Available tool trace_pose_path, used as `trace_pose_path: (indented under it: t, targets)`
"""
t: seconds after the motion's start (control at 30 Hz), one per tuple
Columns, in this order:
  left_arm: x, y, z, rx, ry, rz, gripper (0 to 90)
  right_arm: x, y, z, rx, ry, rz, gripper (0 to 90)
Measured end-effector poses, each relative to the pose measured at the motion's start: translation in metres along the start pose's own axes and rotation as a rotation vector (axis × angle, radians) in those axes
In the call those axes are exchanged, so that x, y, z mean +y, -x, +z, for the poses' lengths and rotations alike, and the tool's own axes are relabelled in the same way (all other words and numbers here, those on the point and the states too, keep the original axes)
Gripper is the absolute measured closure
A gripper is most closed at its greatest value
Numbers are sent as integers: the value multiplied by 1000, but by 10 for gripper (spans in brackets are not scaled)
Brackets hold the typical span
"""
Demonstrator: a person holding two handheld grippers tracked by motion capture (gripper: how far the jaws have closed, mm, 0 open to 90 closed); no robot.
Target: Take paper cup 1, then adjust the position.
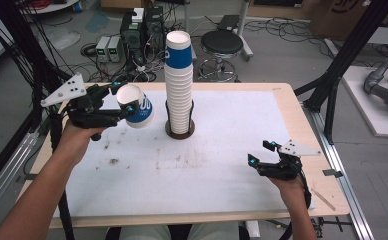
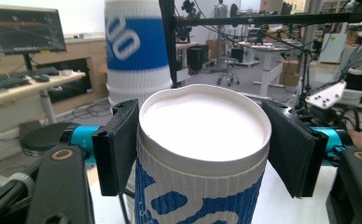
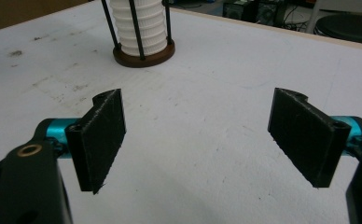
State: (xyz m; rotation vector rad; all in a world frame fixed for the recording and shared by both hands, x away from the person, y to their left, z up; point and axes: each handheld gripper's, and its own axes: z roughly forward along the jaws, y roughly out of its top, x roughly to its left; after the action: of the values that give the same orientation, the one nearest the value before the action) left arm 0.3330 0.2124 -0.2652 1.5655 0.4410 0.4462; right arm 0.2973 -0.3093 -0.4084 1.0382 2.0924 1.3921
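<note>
Left gripper (image 1: 127, 111) up over the tabletop's (image 1: 232, 165) far-left part, fingers (image 2: 116, 147) clamped on 1 cup (image 1: 137, 106), a pad on each side just below the rim. Cup white with blue print, tipped over, mouth turned toward the person, clear of the tabletop. From the left gripper view: cup (image 2: 202, 154) right between the 2 pads, rim slightly dented at the top, inside bare white.

Just beside it, toward the far edge's middle: tall stack (image 1: 178, 82) of the same cups, upright in a wire holder on a round dark base (image 1: 180, 131). Held cup close to the stack, not touching it. Stack (image 2: 135, 51) looming behind the cup in the left gripper view, blurred.

Right gripper (image 1: 259, 165) low near the near-right corner, fingers (image 3: 102, 137) spread wide, nothing between them, bare tabletop (image 3: 207, 116) beneath. Holder base (image 3: 144, 55) and the stack's lowest cups ahead of it in the right gripper view, well apart.

Scuffs and smudges across the white surface, mostly left of middle.
</note>
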Motion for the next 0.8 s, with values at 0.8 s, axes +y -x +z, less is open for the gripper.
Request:
trace_pose_path:
  t: [0.8]
  targets:
    - [-52, 20, 22, -92, -38, -83, 307, 9, -15, 7, 114, 36, -29, 194]
